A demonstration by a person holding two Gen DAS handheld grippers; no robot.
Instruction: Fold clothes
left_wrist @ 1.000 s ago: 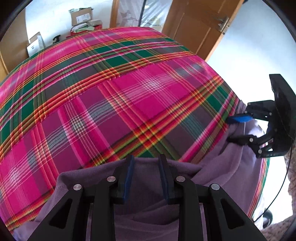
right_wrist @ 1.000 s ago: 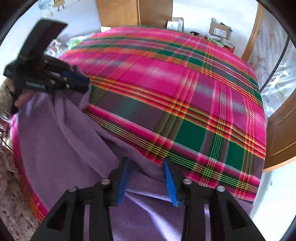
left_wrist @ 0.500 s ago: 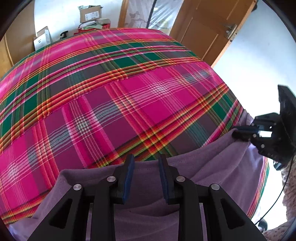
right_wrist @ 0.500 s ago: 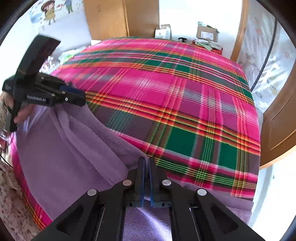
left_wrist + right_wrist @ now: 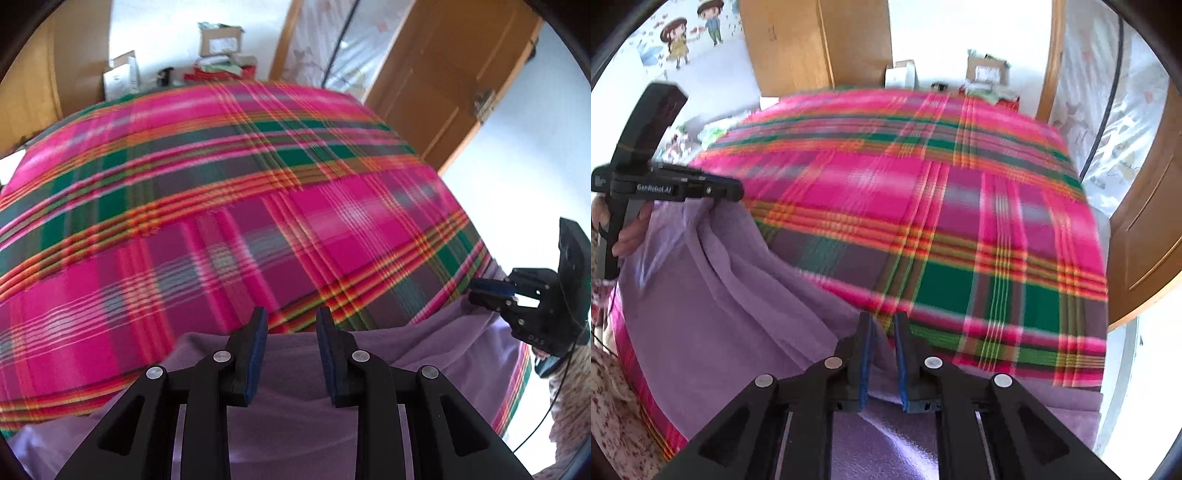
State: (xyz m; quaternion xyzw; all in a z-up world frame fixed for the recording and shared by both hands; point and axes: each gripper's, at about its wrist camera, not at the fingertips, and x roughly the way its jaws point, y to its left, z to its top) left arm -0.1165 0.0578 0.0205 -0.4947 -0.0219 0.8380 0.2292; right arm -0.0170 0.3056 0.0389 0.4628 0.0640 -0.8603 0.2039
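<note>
We see the lilac garment [image 5: 713, 314] spread over the near edge of a bed covered in a pink plaid blanket [image 5: 923, 206], filling the lower left of the right wrist view and the bottom of the left wrist view. The right gripper [image 5: 883, 325] has a fold of that cloth between its narrowly parted, opening jaws. The left gripper [image 5: 289, 325] stands partly open over the cloth's edge; we cannot tell whether its pads press it. A wooden door [image 5: 443, 81] stands upper right.
</note>
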